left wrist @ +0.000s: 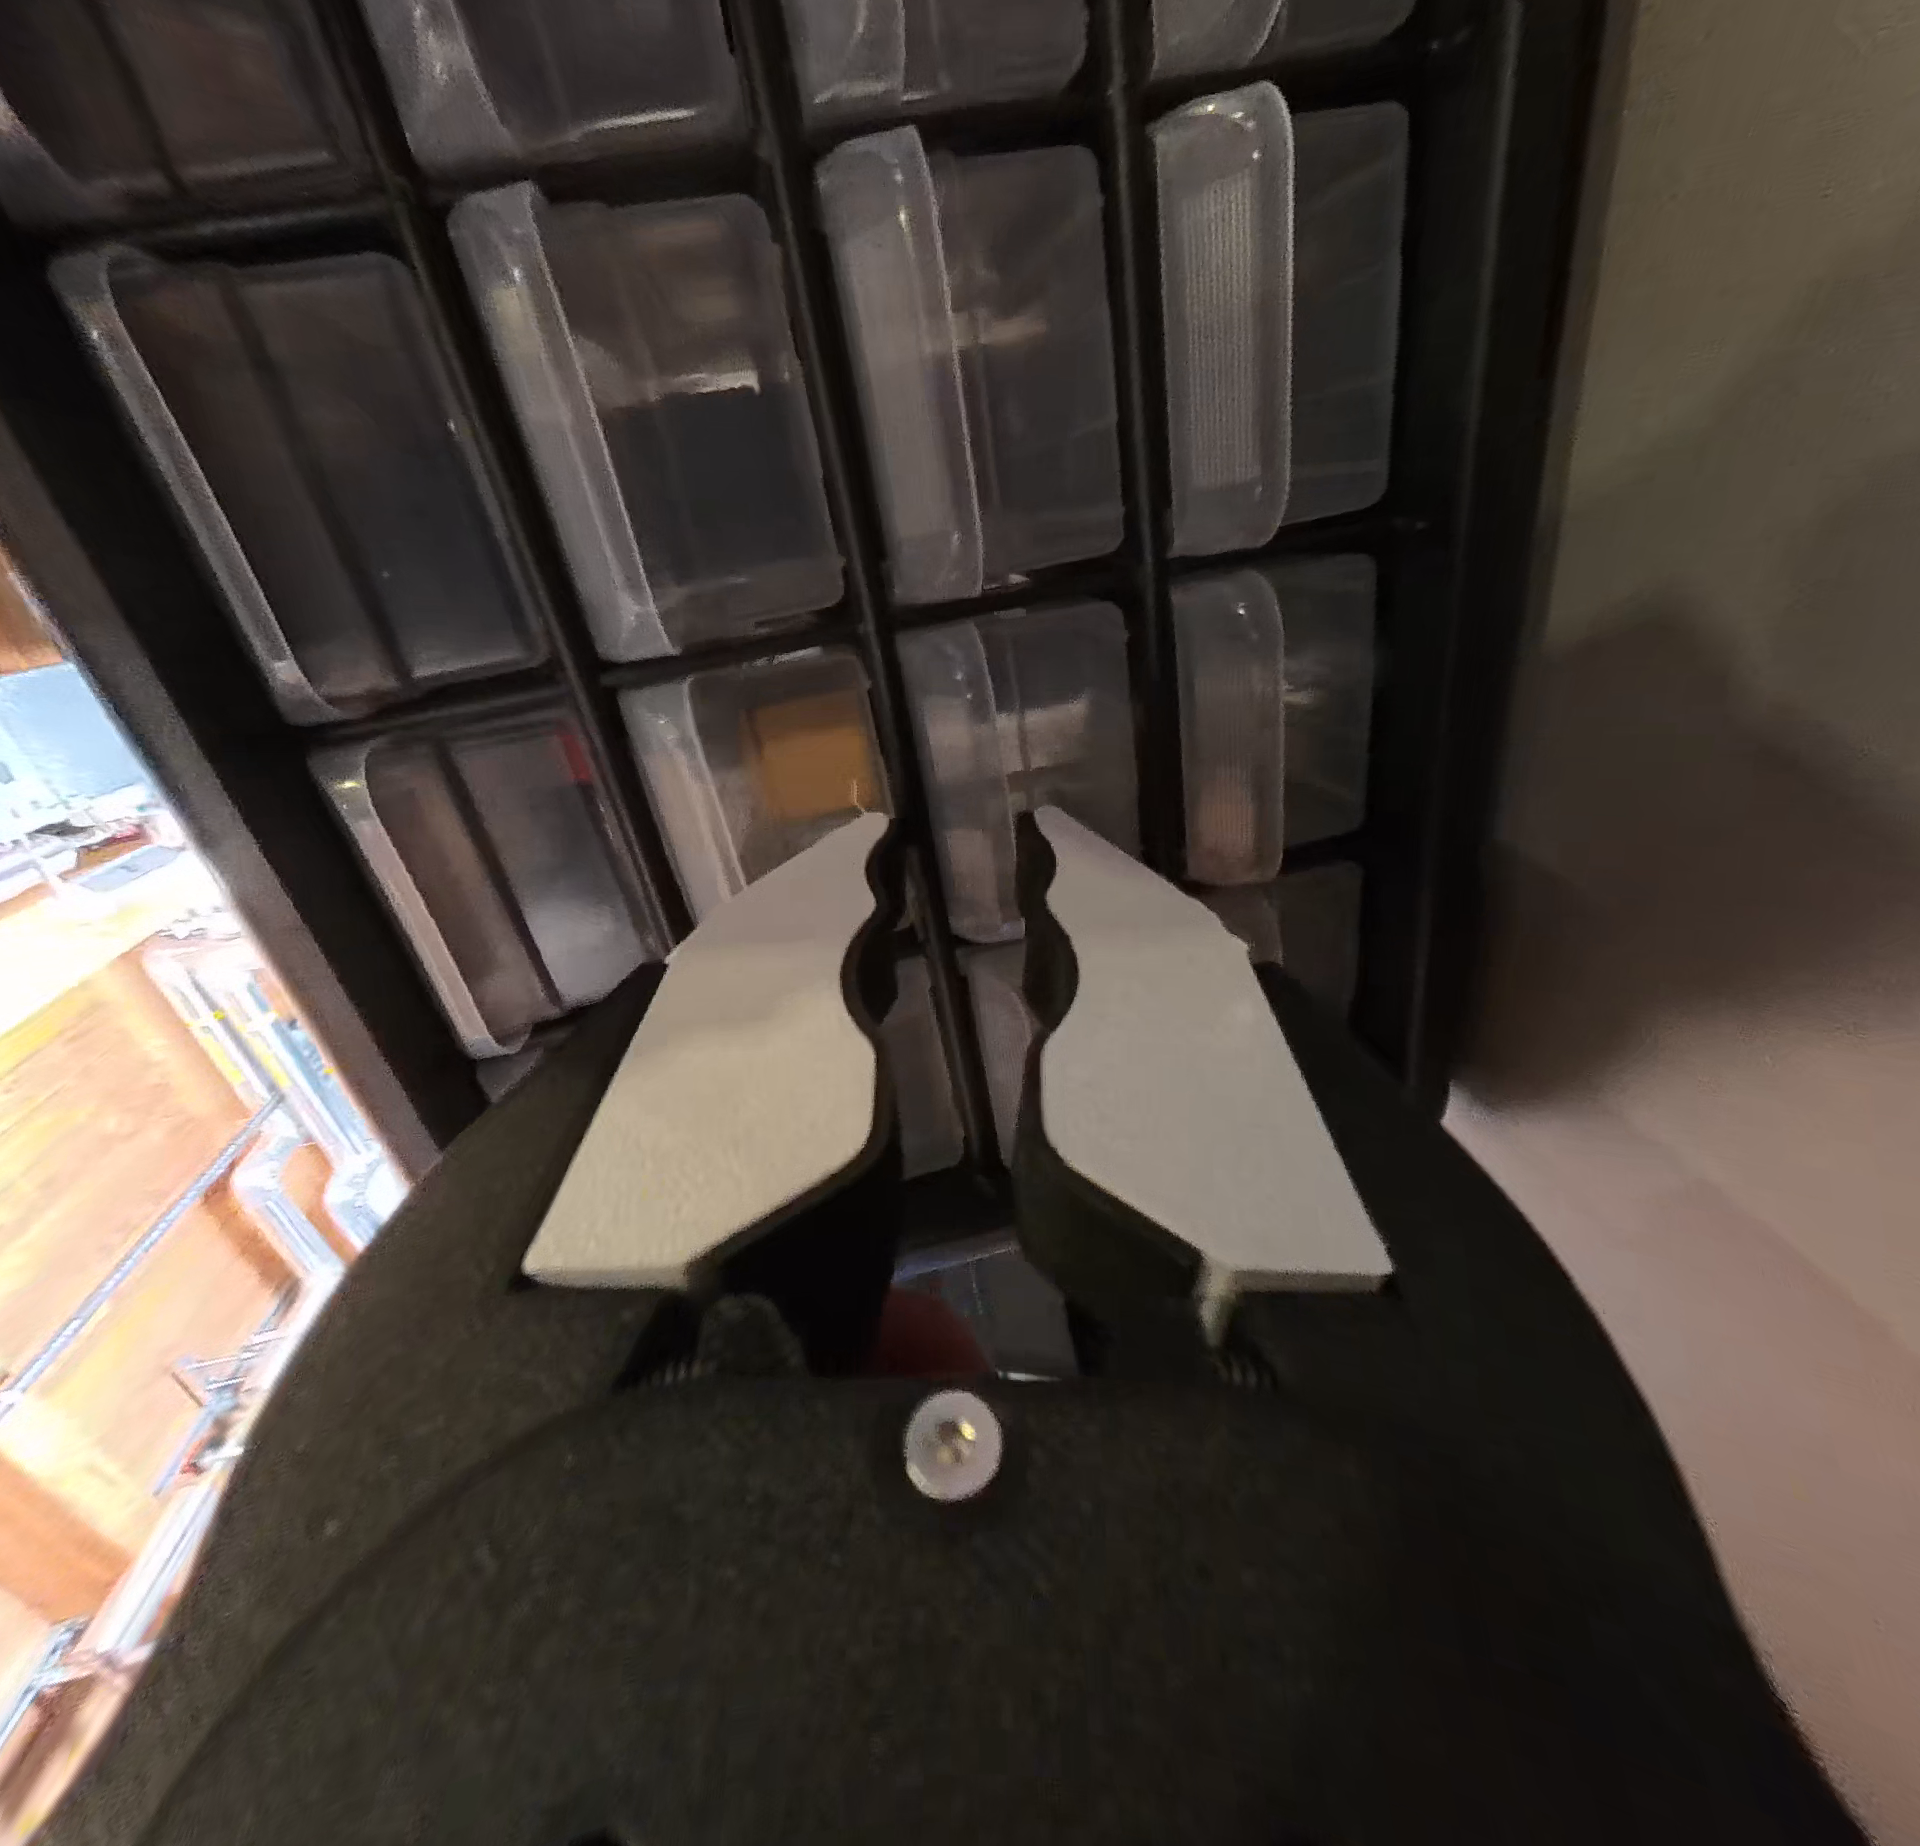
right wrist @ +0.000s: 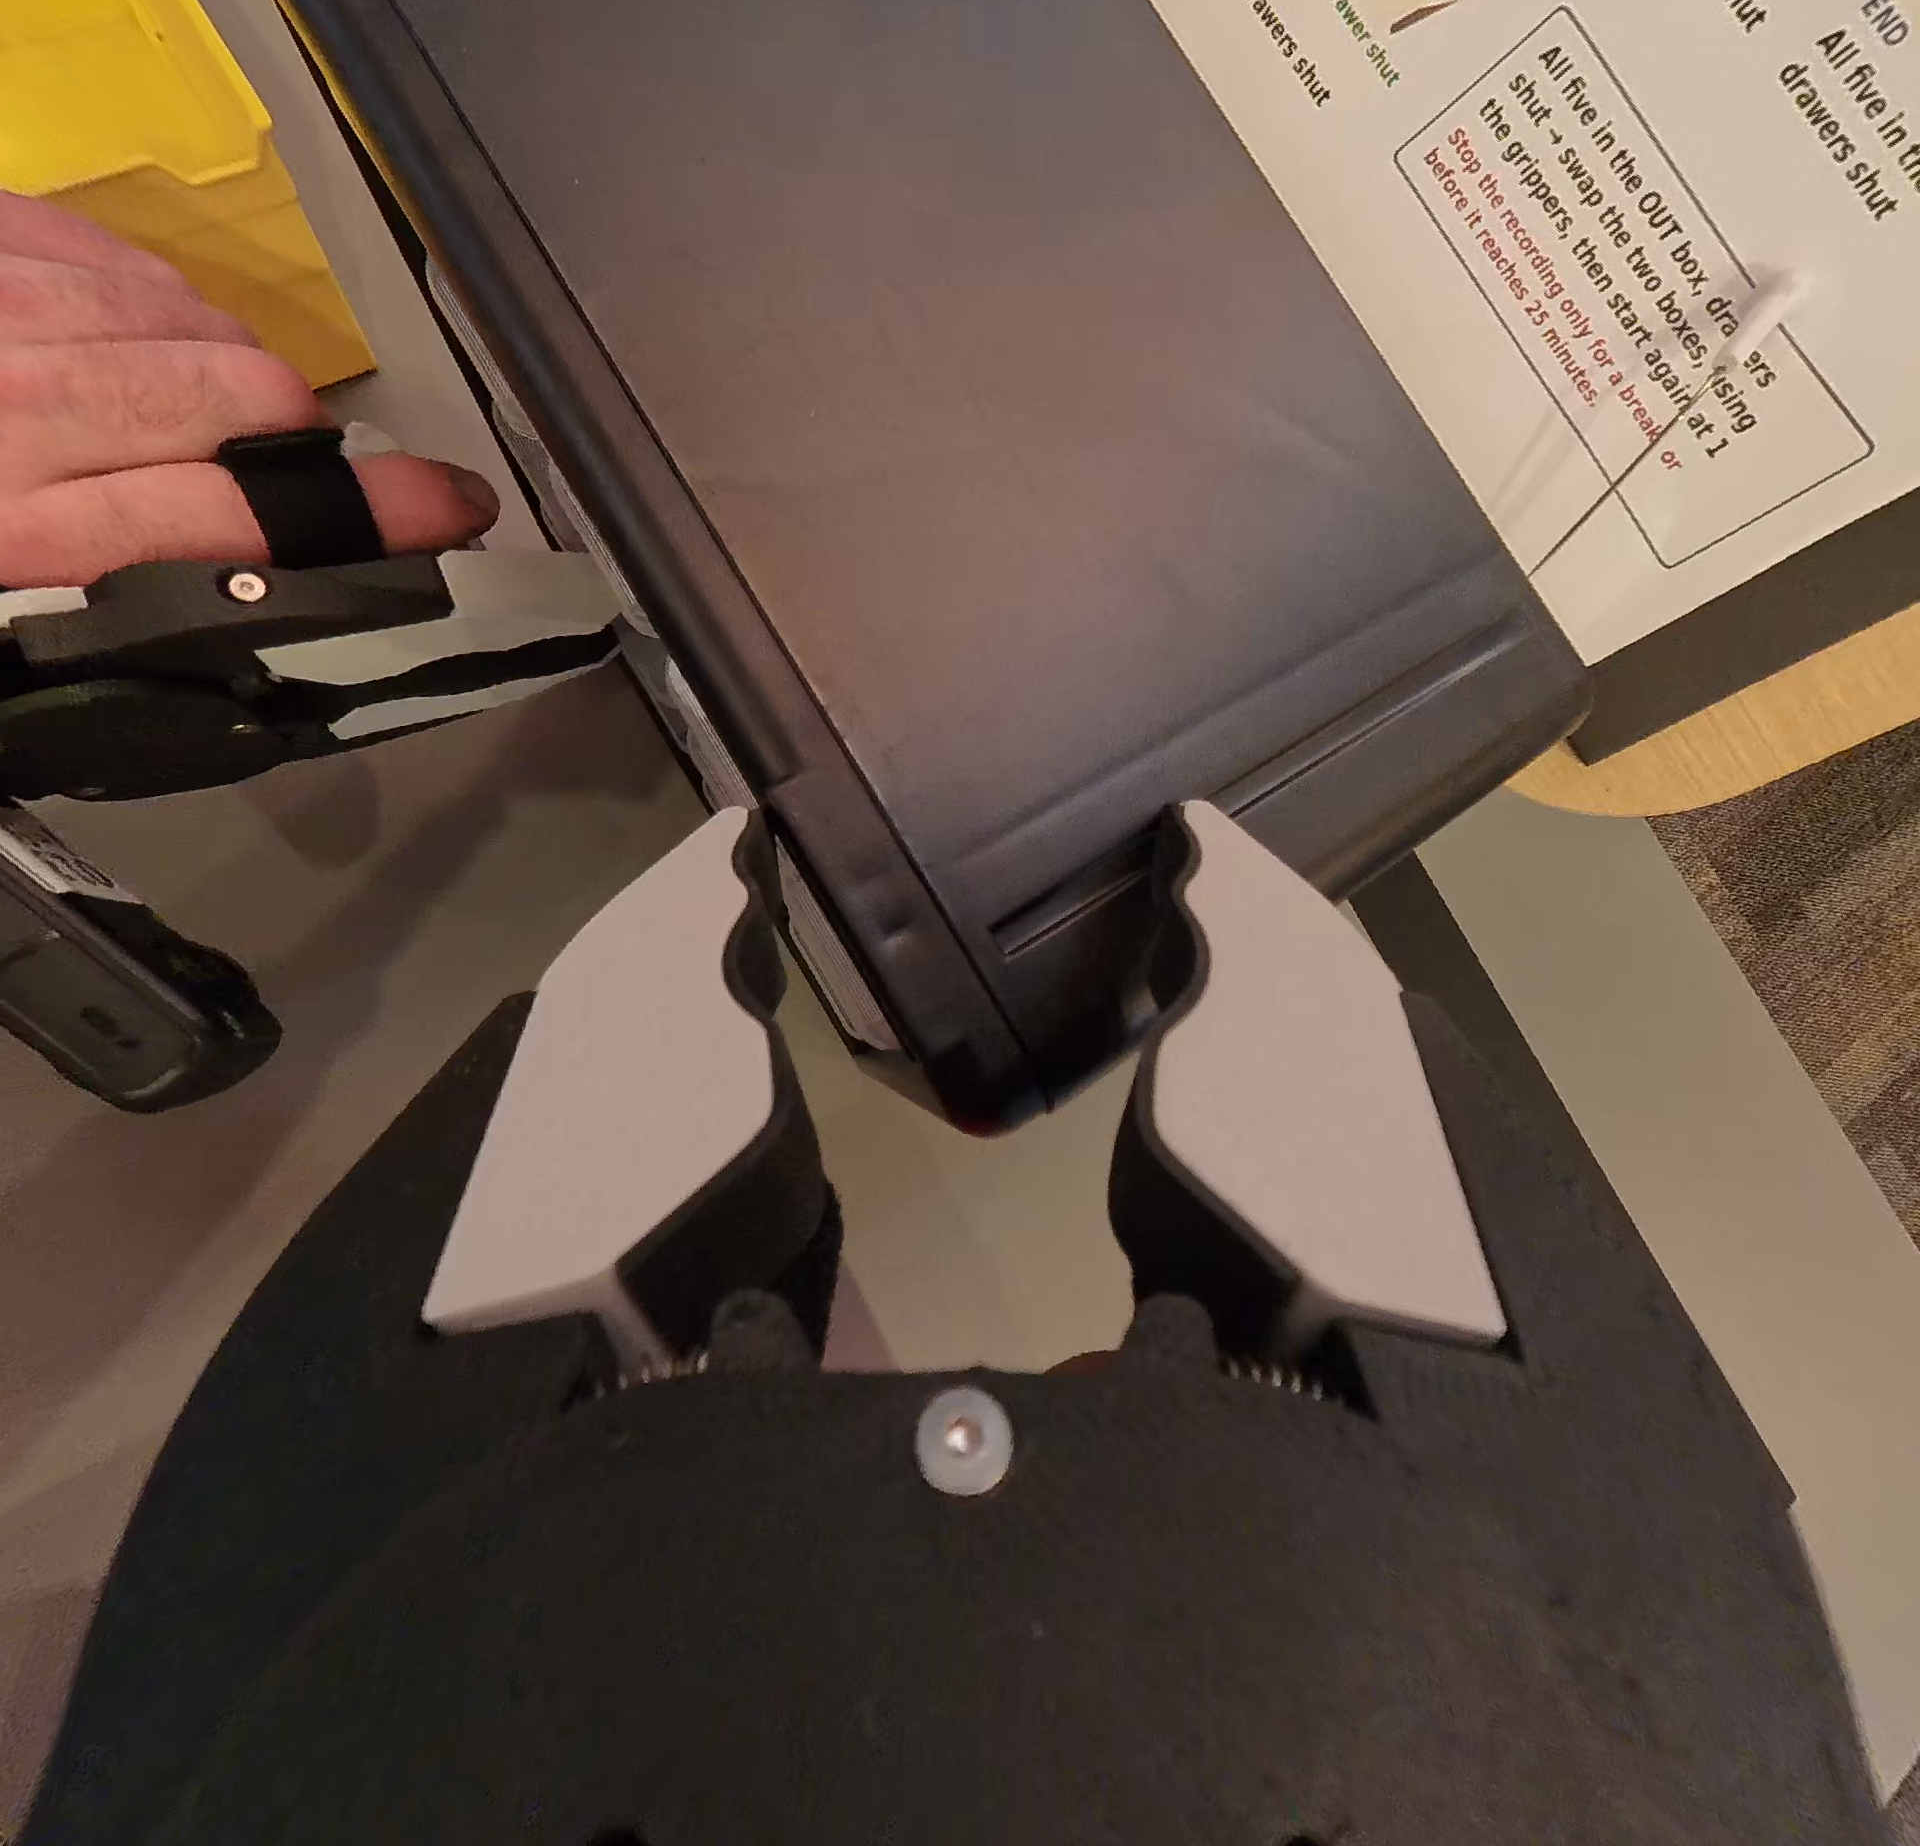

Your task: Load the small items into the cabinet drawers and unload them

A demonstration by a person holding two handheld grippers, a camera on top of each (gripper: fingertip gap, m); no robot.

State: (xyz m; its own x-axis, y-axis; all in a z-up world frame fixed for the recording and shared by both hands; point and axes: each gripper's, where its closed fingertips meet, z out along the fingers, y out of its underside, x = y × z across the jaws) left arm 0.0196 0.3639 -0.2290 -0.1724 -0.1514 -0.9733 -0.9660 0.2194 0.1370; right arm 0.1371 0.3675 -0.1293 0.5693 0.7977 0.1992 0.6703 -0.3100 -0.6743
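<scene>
The black cabinet (left wrist: 1455, 549) fills the left wrist view with its rows of clear drawers, all pushed in. My left gripper (left wrist: 964, 830) is narrowed on the handle lip of one clear drawer (left wrist: 1049, 757) in a lower row. An orange-brown item (left wrist: 805, 757) shows inside the neighbouring drawer. In the right wrist view the cabinet's dark side (right wrist: 987, 446) runs away from me. My right gripper (right wrist: 966, 825) is wide open, with the cabinet's near bottom corner between its jaws. The left gripper (right wrist: 608, 643) shows there at the cabinet front, held by a hand (right wrist: 156, 394).
A yellow box (right wrist: 135, 113) stands on the grey table (right wrist: 364, 913) at the far left. A printed instruction sheet (right wrist: 1662, 186) stands behind the cabinet at the right. The table's right edge and carpet floor (right wrist: 1787, 913) lie close by.
</scene>
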